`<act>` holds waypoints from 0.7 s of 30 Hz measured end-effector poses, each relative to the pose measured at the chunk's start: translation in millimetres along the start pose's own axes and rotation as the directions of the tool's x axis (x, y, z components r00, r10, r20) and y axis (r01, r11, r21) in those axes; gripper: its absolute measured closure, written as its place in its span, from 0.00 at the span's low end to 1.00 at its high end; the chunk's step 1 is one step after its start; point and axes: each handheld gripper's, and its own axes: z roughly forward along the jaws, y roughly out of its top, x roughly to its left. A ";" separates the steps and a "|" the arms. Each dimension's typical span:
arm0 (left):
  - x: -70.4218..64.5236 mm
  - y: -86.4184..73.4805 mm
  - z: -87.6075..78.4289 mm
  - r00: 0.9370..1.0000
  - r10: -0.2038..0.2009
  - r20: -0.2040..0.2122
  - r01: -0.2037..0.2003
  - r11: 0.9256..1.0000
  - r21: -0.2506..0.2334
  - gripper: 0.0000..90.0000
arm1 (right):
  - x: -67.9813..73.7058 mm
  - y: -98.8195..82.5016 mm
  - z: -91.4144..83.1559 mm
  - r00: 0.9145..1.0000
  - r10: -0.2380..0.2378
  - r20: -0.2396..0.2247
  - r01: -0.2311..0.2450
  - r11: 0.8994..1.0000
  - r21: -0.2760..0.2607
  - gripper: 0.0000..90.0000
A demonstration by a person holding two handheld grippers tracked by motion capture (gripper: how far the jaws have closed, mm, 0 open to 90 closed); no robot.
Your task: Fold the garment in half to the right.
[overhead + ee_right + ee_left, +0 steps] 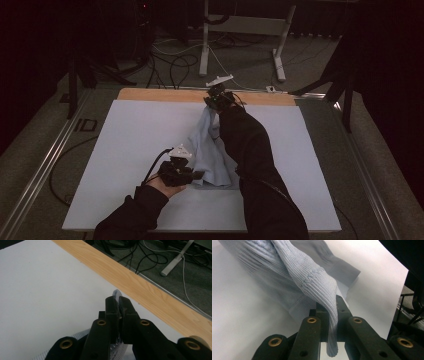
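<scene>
The left hand-held gripper [332,312] is clenching a ribbed fold of a pale blue knitted garment [312,282] near the counter's front, while the right hand-held gripper [119,305] is pinching another edge of it by the far wooden strip [150,295]. The garment is hanging stretched between them above the white counter [130,135], its lower part resting there.

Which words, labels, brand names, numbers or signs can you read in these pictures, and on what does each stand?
None: the pale blue knitted garment, the white table cover, the left gripper and the right gripper bear no readable text.
</scene>
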 end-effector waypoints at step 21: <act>-22.7 23.5 40.4 0.998 0.045 0.036 -0.046 0.998 0.045 0.95 | -33.3 -35.3 -16.0 0.998 0.054 -0.011 -0.055 0.998 -0.033 0.97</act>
